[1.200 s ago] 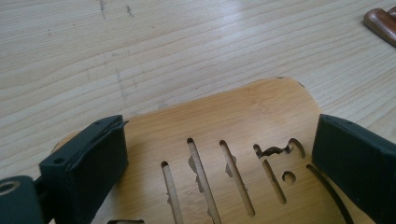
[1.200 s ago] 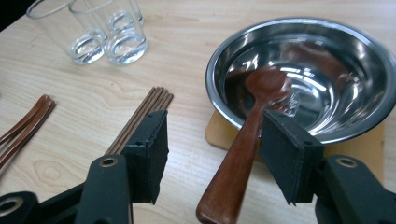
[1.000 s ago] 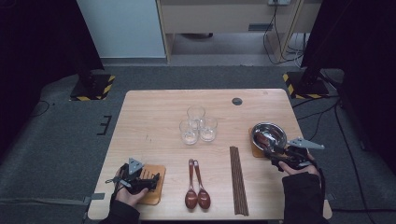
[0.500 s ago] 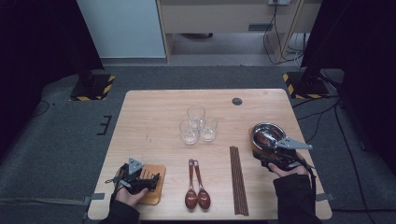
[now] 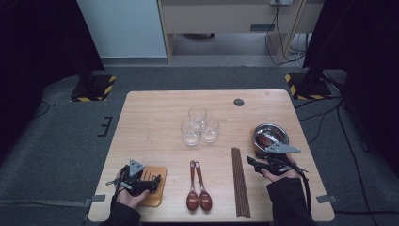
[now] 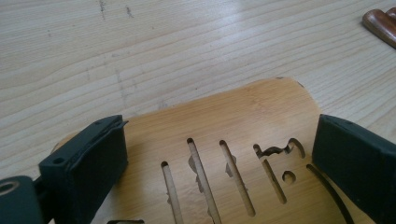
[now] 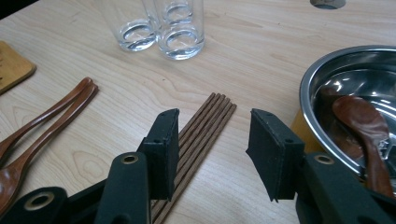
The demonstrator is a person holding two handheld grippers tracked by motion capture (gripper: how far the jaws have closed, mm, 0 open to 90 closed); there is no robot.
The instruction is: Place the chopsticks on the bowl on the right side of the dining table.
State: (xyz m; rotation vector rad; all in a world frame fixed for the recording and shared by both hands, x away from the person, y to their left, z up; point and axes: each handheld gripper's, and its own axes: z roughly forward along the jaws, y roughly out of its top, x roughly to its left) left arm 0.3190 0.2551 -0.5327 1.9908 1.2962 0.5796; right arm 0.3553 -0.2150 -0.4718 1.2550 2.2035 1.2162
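Right gripper view: your right gripper (image 7: pixel 212 149), jaws parted and just narrowing on nothing, hangs over the chopsticks (image 7: pixel 198 140) beside the steel bowl (image 7: pixel 308 88). Clamp crooked and the bundle scatters.

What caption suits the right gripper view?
Open right tongs hover above the bundle of thin brown wooden chopsticks, beside the round steel bowl holding a brown wooden spoon.

Around my right gripper (image 7: pixel 212 149) I see bare table straight ahead. The steel bowl (image 7: pixel 327 74) crowds its right side, the chopsticks (image 7: pixel 201 135) lie under its left jaw, and three glasses (image 5: pixel 197 126) block the centre.
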